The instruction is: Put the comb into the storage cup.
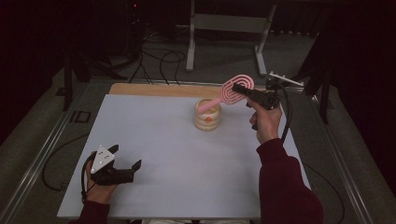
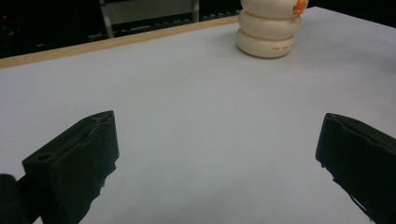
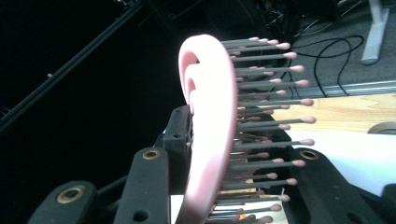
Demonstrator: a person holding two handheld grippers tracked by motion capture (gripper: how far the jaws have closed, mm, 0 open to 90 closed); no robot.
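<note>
- Right gripper point(image 1: 239, 89): held above the far right part of the table point(image 1: 187, 158), jaws pointing left across it in the high view. The jaws are clamped on the head of a pink hairbrush point(image 1: 229, 92).
- Hairbrush, position: the head is raised off the table, in the air up and to the right of a cream holder point(image 1: 208, 115). The handle slopes down and left from the head, and its end rests at the holder's open top.
- Hairbrush, right gripper view: the pink head point(image 3: 210, 126) stands edge-on between the two black jaws. Its back is toward the left jaw; the grey bristles with pink tips point right toward the other jaw.
- Holder: a ribbed cream pot standing upright on the far middle of the table, with an orange mark on its front. In the left gripper view it point(image 2: 270, 29) appears at the top edge, well apart from the jaws.
- Left gripper point(image 1: 127, 162): resting low at the near left corner of the table, held by the person's left hand point(image 1: 99, 189). Its jaws are spread wide with bare table surface between them; nothing is gripped.
- Right hand point(image 1: 266, 122): wrapped around the right gripper's handle, with a dark red sleeve point(image 1: 285, 186) reaching back to the near edge.
- Table: white top with a wooden strip along the far edge.
</note>
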